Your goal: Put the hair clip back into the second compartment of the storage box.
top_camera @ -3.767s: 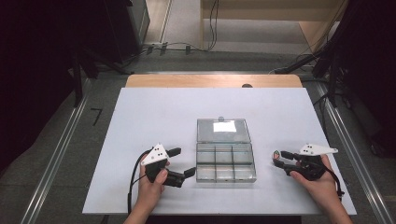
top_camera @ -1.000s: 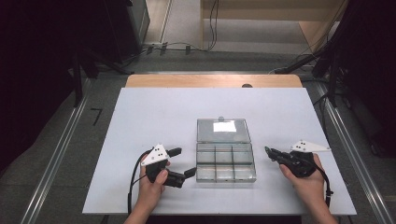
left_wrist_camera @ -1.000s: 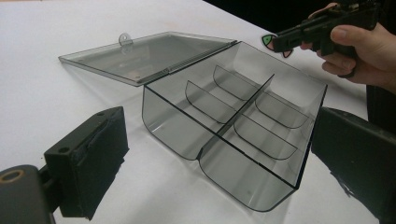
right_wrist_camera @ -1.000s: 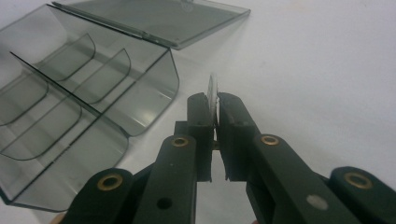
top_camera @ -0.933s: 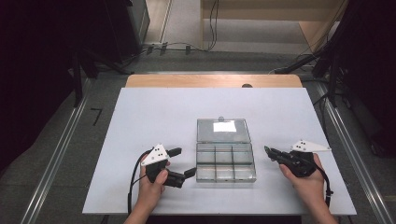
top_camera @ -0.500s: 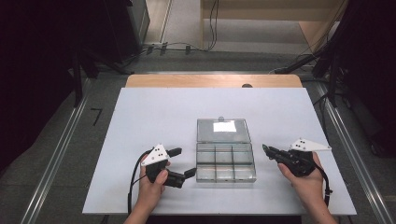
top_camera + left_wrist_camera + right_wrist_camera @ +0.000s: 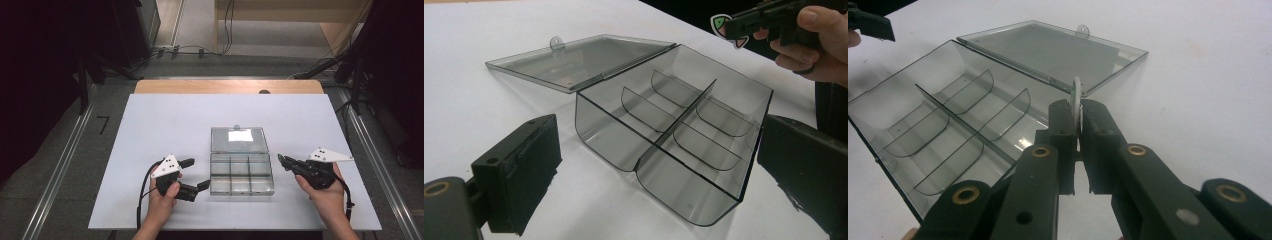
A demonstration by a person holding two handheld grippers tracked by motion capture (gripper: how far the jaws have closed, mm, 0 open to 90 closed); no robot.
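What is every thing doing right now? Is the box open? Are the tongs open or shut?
Clear box: open, compartments empty.
Lid: folded back flat on the table.
Left tongs: open, holding nothing, beside the box.
Right tongs: shut on a small flat sticker.
Sticker: pinched upright between the right tongs.

Right hand-held gripper (image 7: 1077, 117) clamped, left hand-held gripper (image 7: 192, 174) agape

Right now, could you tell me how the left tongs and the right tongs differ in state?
The left tongs stand wide open and empty beside the box; the right tongs are shut on a small flat sticker. The left tongs point toward the box's left side, the right tongs toward its right side. Both are black and hand-held.
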